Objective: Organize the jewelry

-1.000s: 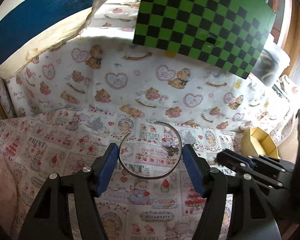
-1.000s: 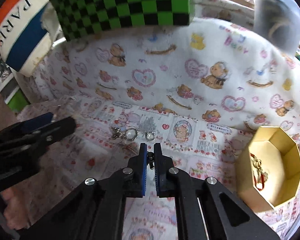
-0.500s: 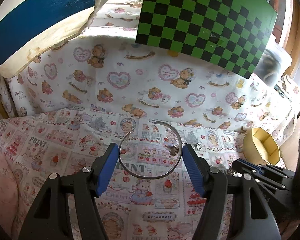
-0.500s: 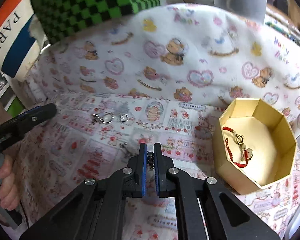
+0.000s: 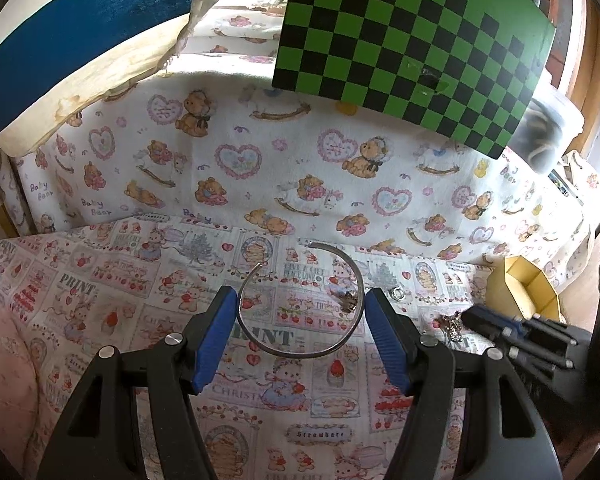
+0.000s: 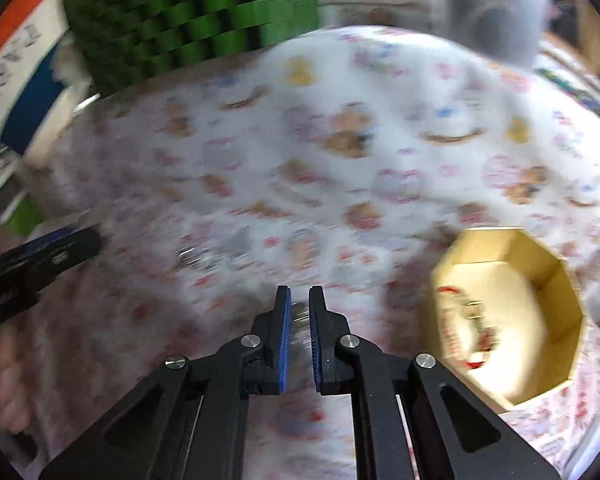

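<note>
While left tool gapes around bangle, right tool state unclear, blurred.

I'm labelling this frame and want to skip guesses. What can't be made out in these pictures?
- Right wrist view: motion blur hides whether the right gripper, jaws nearly shut, holds anything.
- Same view: the red piece in the yellow box is smeared.
- Left wrist view: the small charm on the silver bangle is too small to identify.
- Left wrist view: the box is partly hidden by the other gripper.

Teddy-bear print cloth drapes the back, a green checkerboard above it.
</note>
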### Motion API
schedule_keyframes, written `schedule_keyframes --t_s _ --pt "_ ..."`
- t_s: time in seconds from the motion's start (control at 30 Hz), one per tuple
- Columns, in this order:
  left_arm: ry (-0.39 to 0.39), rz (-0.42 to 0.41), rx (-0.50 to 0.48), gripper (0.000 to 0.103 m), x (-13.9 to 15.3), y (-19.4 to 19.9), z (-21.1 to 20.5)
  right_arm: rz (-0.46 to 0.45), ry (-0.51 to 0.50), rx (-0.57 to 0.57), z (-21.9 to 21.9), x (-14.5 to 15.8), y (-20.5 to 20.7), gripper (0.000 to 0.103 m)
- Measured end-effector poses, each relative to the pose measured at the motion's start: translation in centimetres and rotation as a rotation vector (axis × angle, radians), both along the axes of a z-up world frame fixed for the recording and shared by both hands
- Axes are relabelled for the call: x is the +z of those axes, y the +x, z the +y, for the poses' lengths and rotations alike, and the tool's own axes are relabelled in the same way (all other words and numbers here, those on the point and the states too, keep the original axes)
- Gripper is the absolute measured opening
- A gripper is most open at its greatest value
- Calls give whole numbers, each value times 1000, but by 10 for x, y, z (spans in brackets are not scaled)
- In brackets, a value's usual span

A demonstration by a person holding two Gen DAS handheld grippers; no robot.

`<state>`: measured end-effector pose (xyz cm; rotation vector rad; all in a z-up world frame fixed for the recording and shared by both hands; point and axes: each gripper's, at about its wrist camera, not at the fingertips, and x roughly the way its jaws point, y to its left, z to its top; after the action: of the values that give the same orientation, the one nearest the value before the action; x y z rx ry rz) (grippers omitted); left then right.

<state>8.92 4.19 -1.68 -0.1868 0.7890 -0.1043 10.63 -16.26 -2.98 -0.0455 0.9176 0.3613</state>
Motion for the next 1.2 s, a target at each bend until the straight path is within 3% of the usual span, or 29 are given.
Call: schedule_keyframes --t_s 0.1,0.23,0.6,0.73,0.83,1.0,1.2 --pt "-1 0 1 65 1 0 0 55 18 34 16 -3 4 11" --pt "-3 0 7 65 1 -1 1 41 -61 23 33 -8 8 12" --pt "-6 5 16 65 1 0 1 50 -131 11 51 -26 16 9" --pt "-3 -2 15 65 2 -2 1 -9 -80 -8 37 -3 7 9" --pt "-9 -8 16 65 4 -3 1 -68 -30 -16 23 31 -7 9" --pt "-9 -12 15 65 6 -4 -1 -210 -25 -49 2 88 -33 9" --pt "-9 -16 13 65 6 -5 -2 -286 -22 -73 -6 124 -48 9"
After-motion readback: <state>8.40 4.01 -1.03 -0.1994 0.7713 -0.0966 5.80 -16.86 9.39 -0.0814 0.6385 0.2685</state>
